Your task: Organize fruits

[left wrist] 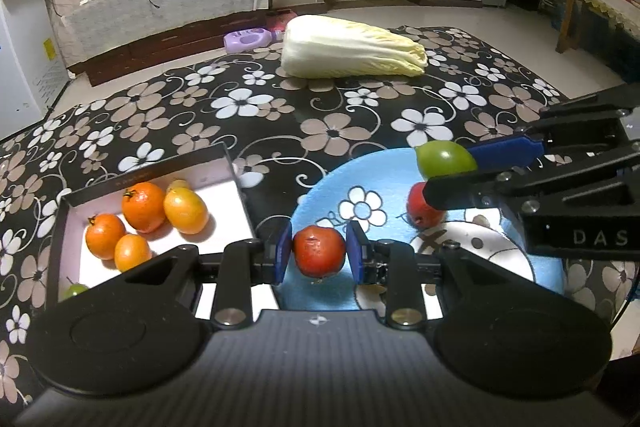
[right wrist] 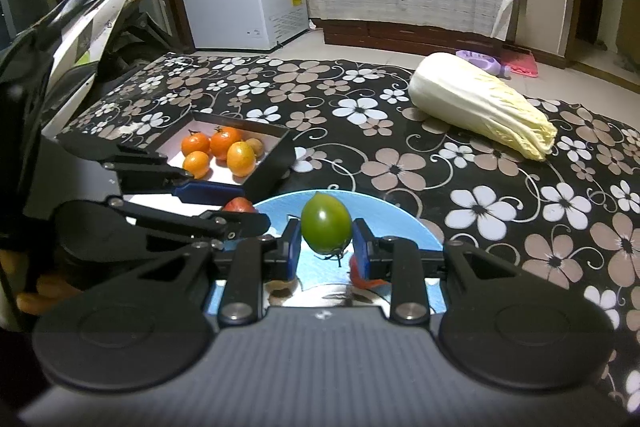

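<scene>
My left gripper point(left wrist: 319, 251) is shut on a red fruit point(left wrist: 319, 251) above the near edge of a blue plate point(left wrist: 320, 195). My right gripper point(right wrist: 326, 245) is shut on a green fruit point(right wrist: 326, 229) over the same plate point(right wrist: 404, 217); it shows from the side in the left wrist view point(left wrist: 460, 171), holding the green fruit point(left wrist: 444, 158). Another red fruit point(left wrist: 420, 211) lies on the plate under the right gripper. A black box point(left wrist: 152, 171) to the left holds several orange fruits point(left wrist: 143, 206) and a small green one point(left wrist: 75, 290). The box point(right wrist: 272, 163) also shows in the right wrist view.
A large napa cabbage point(left wrist: 352, 49) lies on the flowered black tablecloth point(left wrist: 240, 115) beyond the plate. It also shows in the right wrist view point(right wrist: 480, 105). The table edge runs behind the cabbage, with floor, a purple bottle point(left wrist: 248, 39) and a cabinet beyond.
</scene>
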{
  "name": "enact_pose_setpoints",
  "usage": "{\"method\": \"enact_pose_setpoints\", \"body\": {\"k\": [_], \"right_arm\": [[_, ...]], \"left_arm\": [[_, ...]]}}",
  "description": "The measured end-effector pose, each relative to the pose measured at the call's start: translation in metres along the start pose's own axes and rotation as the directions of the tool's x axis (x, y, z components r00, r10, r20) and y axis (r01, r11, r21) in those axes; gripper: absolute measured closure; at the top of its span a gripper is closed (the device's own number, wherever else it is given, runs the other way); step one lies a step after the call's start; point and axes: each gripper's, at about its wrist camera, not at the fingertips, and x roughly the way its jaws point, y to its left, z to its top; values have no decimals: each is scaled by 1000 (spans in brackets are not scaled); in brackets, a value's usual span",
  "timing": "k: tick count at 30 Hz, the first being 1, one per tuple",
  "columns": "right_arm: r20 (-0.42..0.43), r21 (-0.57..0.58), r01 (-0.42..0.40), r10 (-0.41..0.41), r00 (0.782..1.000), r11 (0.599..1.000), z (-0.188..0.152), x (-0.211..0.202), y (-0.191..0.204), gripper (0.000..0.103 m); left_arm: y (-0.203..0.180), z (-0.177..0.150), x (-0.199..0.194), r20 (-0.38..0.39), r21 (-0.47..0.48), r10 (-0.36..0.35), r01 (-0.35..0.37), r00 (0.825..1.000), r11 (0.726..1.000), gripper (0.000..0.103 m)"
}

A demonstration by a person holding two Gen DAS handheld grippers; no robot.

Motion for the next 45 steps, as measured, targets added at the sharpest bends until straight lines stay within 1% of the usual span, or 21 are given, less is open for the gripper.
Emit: {"method": "enact_pose_setpoints", "body": {"k": [6, 12, 22, 28, 33, 37, 45], "right_arm": [[-10, 1, 21, -21, 1000, 1000, -3, -1, -6, 72], [-40, -1, 29, -29, 999, 1000, -8, 4, -9, 72], [-71, -1, 80, -80, 994, 997, -15, 7, -18, 72], [-88, 5, 103, -102, 991, 995, -19, 6, -26, 72], [-120, 0, 101, -100, 988, 995, -23, 9, -28, 72], [-154, -37, 88, -93, 984, 995, -28, 15, -23, 72], [-165, -38, 89, -94, 982, 995, -29, 17, -22, 72]], "left_arm": [[-9, -2, 2, -6, 8, -37, 37, 999, 999, 68], [-23, -5, 7, -10, 36, -54, 54, 999, 998, 69], [-32, 1, 14, 6, 23, -68, 67, 998, 997, 68], [-37, 3, 22, -1, 17, -66, 66, 998, 998, 68], [-36, 6, 29, -10, -4, -68, 68, 998, 998, 68], [-37, 6, 34, -17, -4, -55, 55, 998, 998, 68], [-33, 7, 35, -18, -30, -59, 58, 998, 998, 68]]}}
